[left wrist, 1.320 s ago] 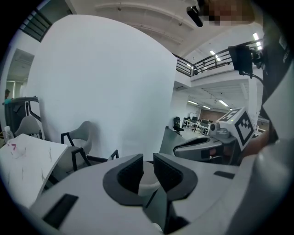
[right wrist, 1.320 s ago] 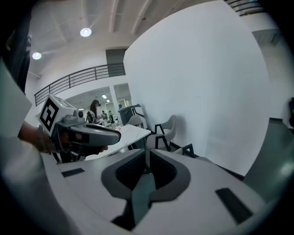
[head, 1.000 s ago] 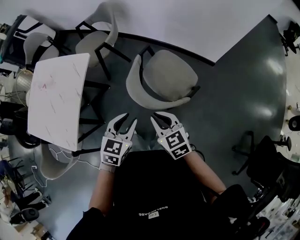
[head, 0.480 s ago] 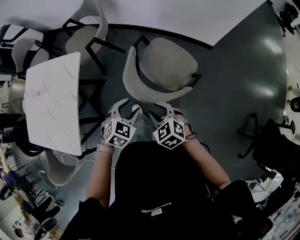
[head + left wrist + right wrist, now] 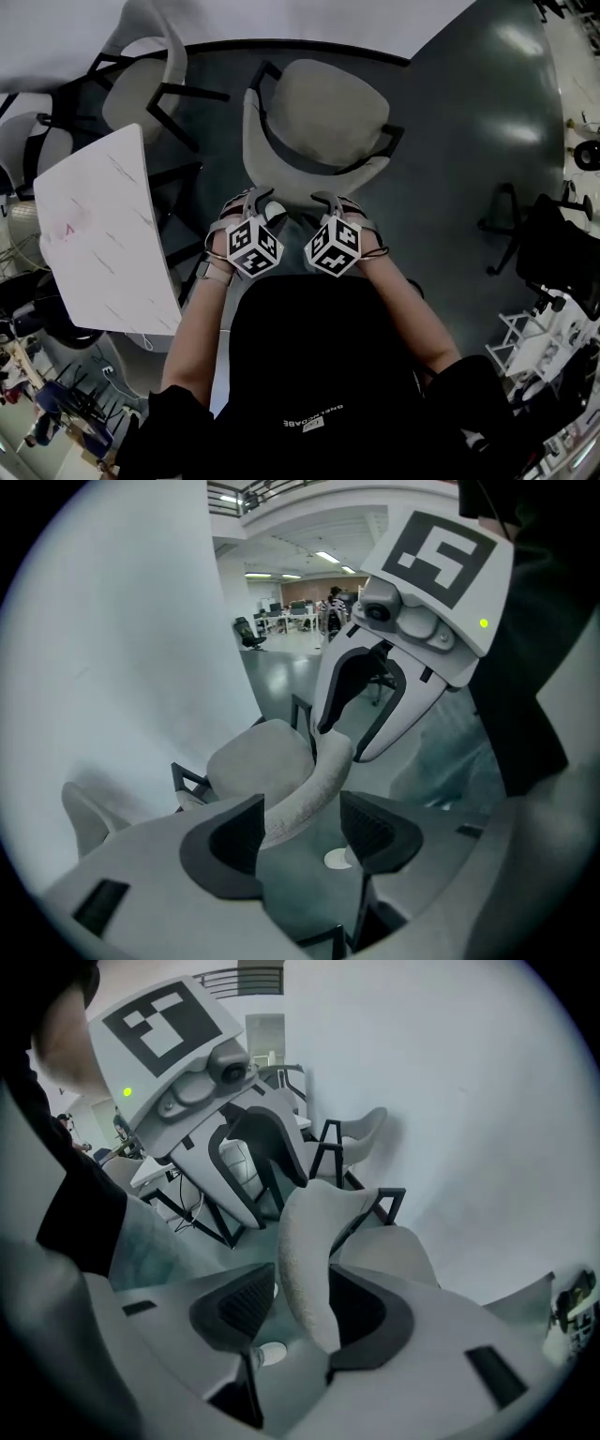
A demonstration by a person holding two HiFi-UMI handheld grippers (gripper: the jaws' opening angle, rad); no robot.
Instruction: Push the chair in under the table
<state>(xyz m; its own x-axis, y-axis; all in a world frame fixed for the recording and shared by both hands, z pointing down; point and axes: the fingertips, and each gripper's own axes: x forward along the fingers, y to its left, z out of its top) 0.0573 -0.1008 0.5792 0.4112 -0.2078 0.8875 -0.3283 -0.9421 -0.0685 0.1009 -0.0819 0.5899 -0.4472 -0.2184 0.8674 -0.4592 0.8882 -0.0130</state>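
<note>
In the head view, the chair (image 5: pixel 323 117) stands on the glossy dark floor (image 5: pixel 487 141), just ahead of both tools. It has a pale, nubbly upholstered seat, a curved wraparound backrest and a thin black frame. The backrest rim runs left to right across the picture, and the seat faces away from us toward the white wall. The white table (image 5: pixel 98 230) stands off to the chair's left, with its near corner toward the left gripper (image 5: pixel 255 201). The right gripper (image 5: pixel 330 202) sits beside the left gripper, and both are at the rim.

In the left gripper view, the jaws have just been opening and stand fairly wide. The fuzzy rim passes between the ribbed black pads (image 5: pixel 375 829), close against the left-hand one and clear of the other, so nothing is clamped. Further along the rim, the right gripper straddles it.

In the right gripper view, the jaws have also just been opening and stand moderately apart. The rounded rim rises upright between them, lying against the right-hand pad with a gap at the left. The left gripper (image 5: pixel 262 1202) shows beyond.
</note>
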